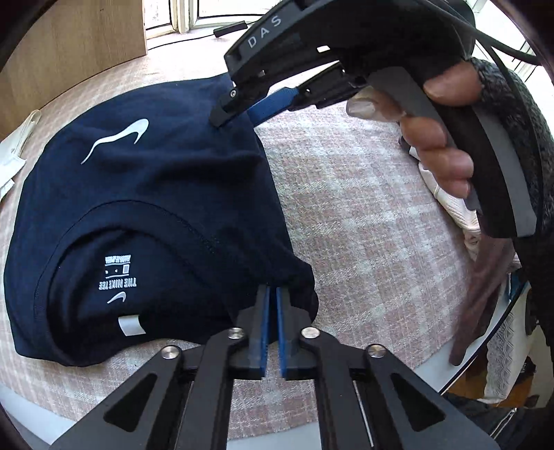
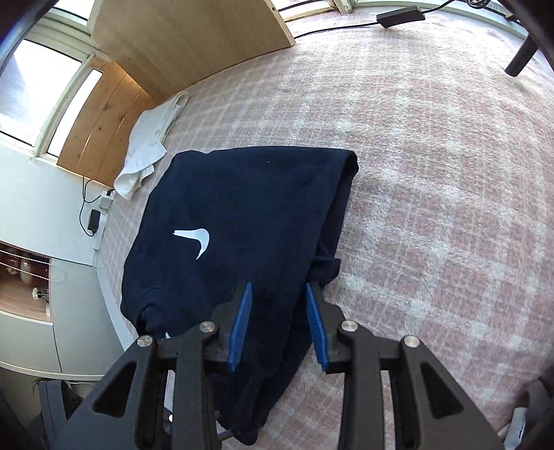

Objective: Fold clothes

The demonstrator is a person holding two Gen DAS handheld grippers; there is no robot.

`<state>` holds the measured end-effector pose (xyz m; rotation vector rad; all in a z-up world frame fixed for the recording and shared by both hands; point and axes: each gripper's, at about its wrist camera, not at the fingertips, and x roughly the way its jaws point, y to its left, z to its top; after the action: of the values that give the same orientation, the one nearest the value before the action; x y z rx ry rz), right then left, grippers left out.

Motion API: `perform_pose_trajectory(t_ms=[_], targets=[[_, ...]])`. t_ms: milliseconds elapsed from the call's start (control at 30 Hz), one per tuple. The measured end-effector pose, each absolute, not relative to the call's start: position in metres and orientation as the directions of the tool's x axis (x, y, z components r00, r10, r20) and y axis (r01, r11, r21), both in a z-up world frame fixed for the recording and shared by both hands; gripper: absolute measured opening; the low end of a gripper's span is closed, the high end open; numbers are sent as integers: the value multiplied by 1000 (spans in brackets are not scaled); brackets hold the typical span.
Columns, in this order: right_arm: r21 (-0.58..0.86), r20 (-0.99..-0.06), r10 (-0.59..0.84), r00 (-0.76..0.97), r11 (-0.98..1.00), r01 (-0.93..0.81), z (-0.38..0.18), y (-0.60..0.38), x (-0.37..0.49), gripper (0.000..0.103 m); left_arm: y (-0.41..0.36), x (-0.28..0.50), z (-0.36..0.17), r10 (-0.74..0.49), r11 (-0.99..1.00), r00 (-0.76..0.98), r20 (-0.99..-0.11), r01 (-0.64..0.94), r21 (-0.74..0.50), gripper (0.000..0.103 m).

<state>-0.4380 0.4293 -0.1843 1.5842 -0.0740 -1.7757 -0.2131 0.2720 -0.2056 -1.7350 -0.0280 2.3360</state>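
The navy T-shirt lies partly folded on a pink-and-white checked blanket, spread just ahead of both tools. The left gripper has its blue pads squeezed together, and the shirt's edge near the shoulder sits right at their tips; it looks pinched there, though the fabric hides the exact bite. The right gripper stands with its jaws parted over the shirt's side edge, dark cloth lying between and beneath the pads without being pressed.

The cotton looks light, limp and prone to bunching, so it should drag and crease rather than hold a line; the stitched hems and shoulder seams seem the firmest places to grab.

A white swoosh marks the chest. Inside the collar, upside down from the left tool, the print reads "THE NIKE TEE". The right tool's body carries "DAS".
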Motion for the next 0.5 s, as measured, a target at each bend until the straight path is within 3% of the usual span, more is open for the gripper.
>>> perform_pose_trajectory(t_ms=[33,200,267,333,433,500], targets=[[481,-842,-538,35,-721,499,-185,428,-438,3,271,-211,-209,201,-972,-263,-944,-170,-160,1],[521,-813,-581,36,-700,489,-183,440,-449,3,260,-200,-207,266,-962,-254,-930,-136,-238,1],[555,-795,-605,47,-695,457,-177,448,-450,10,249,-198,-196,309,-951,-280,-909,-64,-303,1],[569,-781,-623,46,-680,462,-171,453,-452,28,249,-197,-190,292,-954,-297,-909,-29,-297,17],[544,-801,-596,55,-687,481,-172,448,-453,31,263,-200,-194,249,-967,-293,-923,-24,-254,34],[527,-816,-574,66,-691,495,-174,442,-453,31,276,-202,-200,225,-974,-275,-935,-29,-225,36]])
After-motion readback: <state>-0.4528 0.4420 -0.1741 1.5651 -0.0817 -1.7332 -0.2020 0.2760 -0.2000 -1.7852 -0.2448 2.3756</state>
